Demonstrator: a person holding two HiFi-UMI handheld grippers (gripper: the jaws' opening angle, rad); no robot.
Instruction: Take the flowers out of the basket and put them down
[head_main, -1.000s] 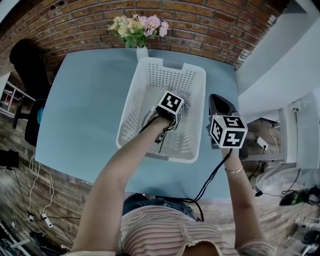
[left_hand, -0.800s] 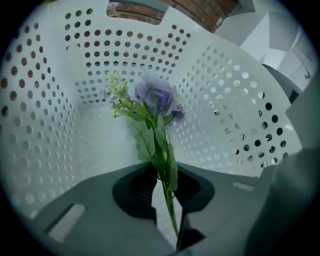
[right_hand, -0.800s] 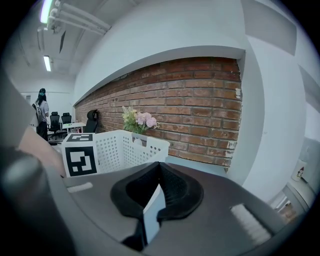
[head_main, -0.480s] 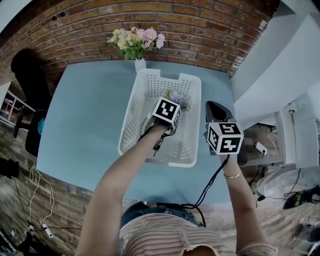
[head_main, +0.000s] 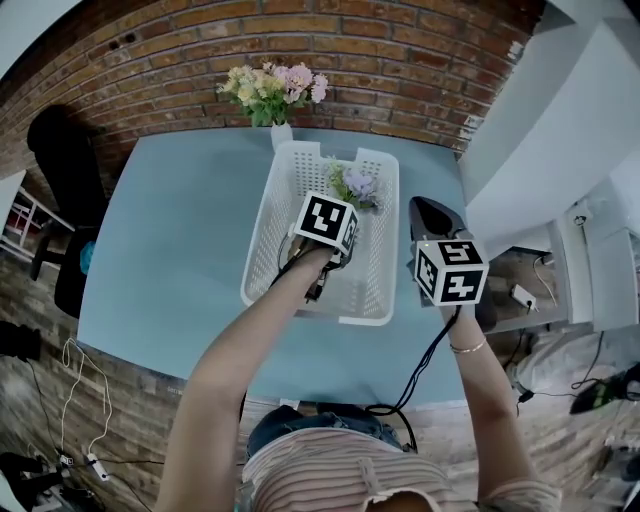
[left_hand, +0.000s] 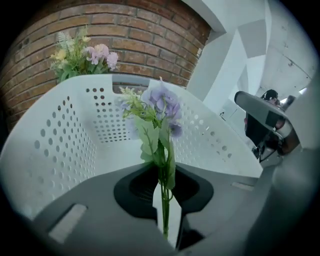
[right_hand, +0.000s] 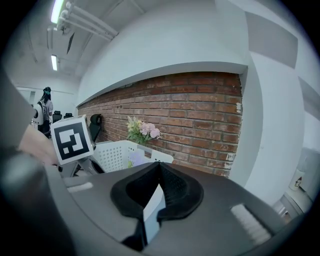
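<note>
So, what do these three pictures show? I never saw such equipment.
A person, not a robot, holds a two-jaw gripper in each hand. One picture is from a camera on the head, looking down; the other two from cameras on the grippers. On the blue table stand a white basket and a vase of flowers. The left gripper, whose jaws have just been closing, holds a purple flower sprig by its stem inside the basket. The right gripper is shut, empty, beside the basket.

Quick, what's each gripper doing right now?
Left gripper: jaws just closed further, holding the flower sprig by its stem.
Right gripper: closed, empty.
</note>
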